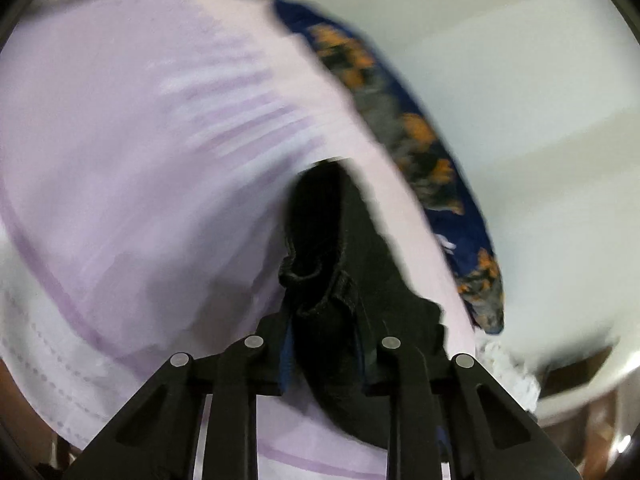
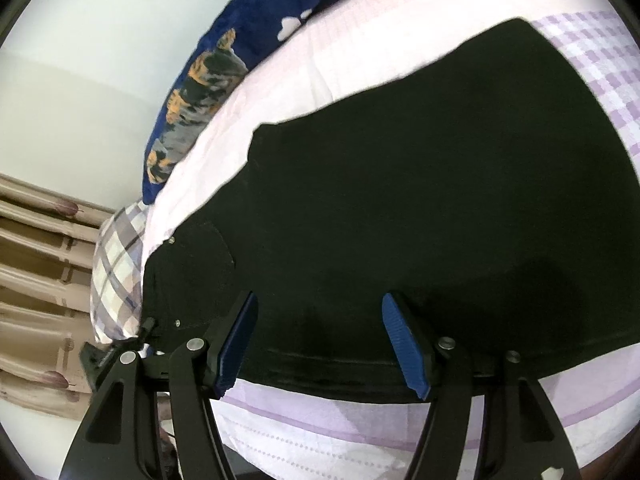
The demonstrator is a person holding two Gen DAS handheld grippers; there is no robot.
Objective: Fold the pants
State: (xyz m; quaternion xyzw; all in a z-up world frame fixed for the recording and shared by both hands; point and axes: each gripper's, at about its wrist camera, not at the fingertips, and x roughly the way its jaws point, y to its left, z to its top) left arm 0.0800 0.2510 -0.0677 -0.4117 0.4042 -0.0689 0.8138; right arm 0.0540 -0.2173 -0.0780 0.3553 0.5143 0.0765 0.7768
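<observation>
The black pants (image 2: 420,184) lie spread flat on a bed with a pale lilac checked sheet (image 2: 360,52). My right gripper (image 2: 320,344) is open, its blue pads (image 2: 236,344) standing either side of the pants' near edge, just above the cloth. In the blurred left wrist view my left gripper (image 1: 324,344) is shut on a bunched end of the black pants (image 1: 332,280), with a belt loop and seam showing, lifted above the sheet (image 1: 140,140).
A dark blue blanket with an orange pattern (image 2: 200,68) lies along the bed's far side; it also shows in the left wrist view (image 1: 420,132). A checked pillow (image 2: 116,264) sits at the left. Beige curtains (image 2: 36,280) and a pale wall (image 1: 520,80) are beyond.
</observation>
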